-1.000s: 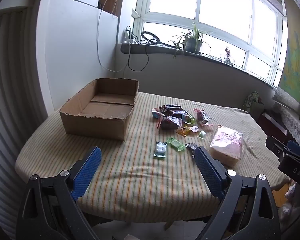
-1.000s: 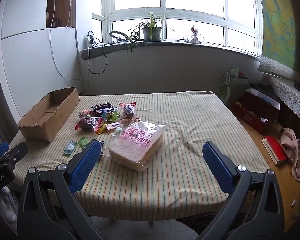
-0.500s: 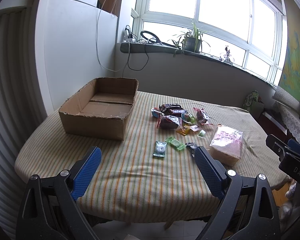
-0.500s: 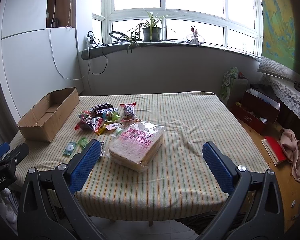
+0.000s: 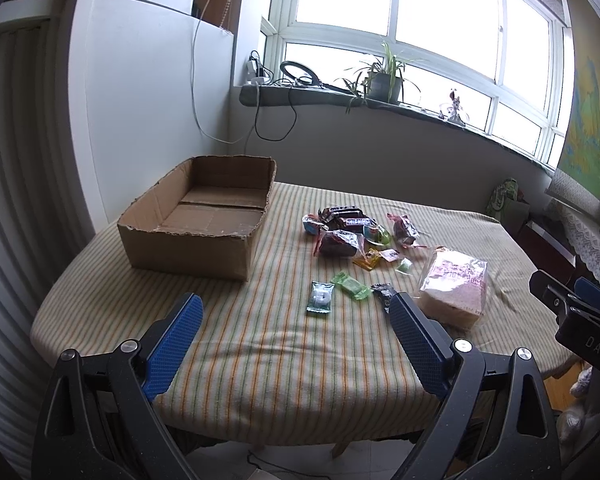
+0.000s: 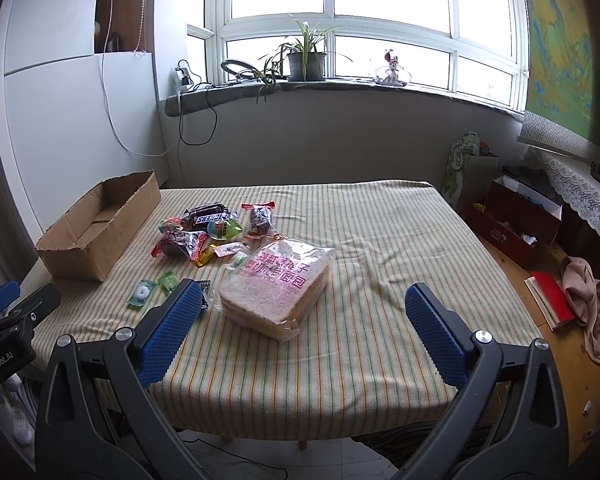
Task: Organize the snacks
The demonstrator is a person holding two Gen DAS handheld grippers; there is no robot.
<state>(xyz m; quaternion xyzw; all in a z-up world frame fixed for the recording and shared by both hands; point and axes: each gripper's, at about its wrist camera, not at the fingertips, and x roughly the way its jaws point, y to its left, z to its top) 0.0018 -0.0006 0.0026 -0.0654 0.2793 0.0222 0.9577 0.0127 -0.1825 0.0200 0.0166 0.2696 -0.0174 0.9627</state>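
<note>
Two grippers hang over the near edge of a table [image 6: 380, 240] draped in a striped cloth, and both stand wide apart at the fingers with nothing between them: the left gripper [image 5: 296, 320] over the left part of the cloth, the right gripper [image 6: 304, 316] farther right, its left finger covering part of a small dark wrapper [image 5: 382, 291]. Each gripper also shows at the edge of the other's view, cut off by the frame so only a black clamp and a bit of blue can be seen. An open cardboard box [image 5: 200, 224] sits at the left end of the table with its inside bare. To its right lies a loose heap of snacks [image 6: 208, 232], well apart from both grippers; a Snickers bar [image 6: 209, 216] can be read on top, but most of the other wrappers overlap and are too small to name. Nearer the edge lie a teal packet with a white ring [image 5: 320, 298] and a green candy [image 5: 354, 286], just beside each other. A bagged loaf of sliced bread [image 6: 278, 282] (pink print on clear plastic) rests closest to the right gripper. On the windowsill stands a potted plant [image 6: 306, 62].
</note>
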